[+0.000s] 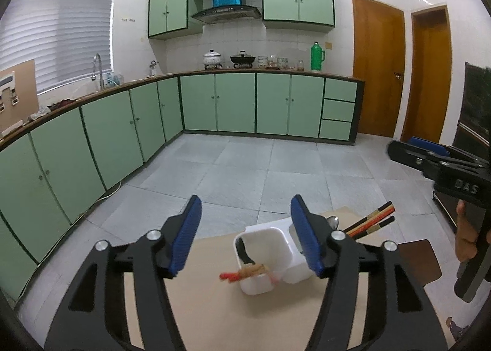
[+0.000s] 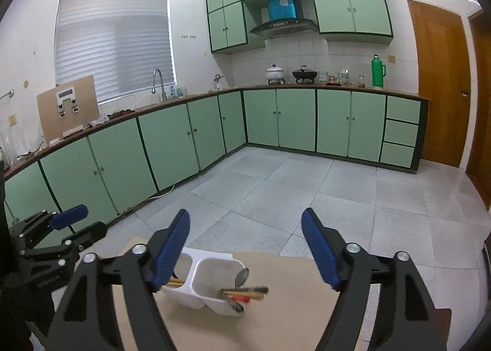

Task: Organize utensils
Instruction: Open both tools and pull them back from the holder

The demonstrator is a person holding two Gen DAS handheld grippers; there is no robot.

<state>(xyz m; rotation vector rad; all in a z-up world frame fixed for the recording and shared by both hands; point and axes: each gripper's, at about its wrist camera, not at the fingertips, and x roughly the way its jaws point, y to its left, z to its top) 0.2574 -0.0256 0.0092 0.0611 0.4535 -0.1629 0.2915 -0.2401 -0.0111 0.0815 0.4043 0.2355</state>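
Both grippers are wide open with nothing in them – the left gripper [image 1: 245,236] sits at the bottom of its own view with its blue pads spread well apart, and the right gripper [image 2: 245,254] looks the same in its view. The white two-compartment utensil holder [image 1: 270,259] is on the tan board [image 1: 214,314], low centre of the left view, just past the fingertips. One compartment has a black-handled utensil [image 1: 244,251] leaning inside and red-tipped chopsticks [image 1: 242,274] sticking out over the rim toward the lower left. The other compartment, partly hidden behind the right-hand pad, has striped chopsticks [image 1: 373,219] poking out toward the right and a metal spoon [image 1: 333,222] bowl-up. In the right view the holder [image 2: 214,265] sits at lower centre, with the spoon [image 2: 241,277] and a bundle of chopsticks [image 2: 245,292] in the right-hand cup. The right gripper also shows at the right edge of the left view [image 1: 429,160] – held up, well apart from the holder.
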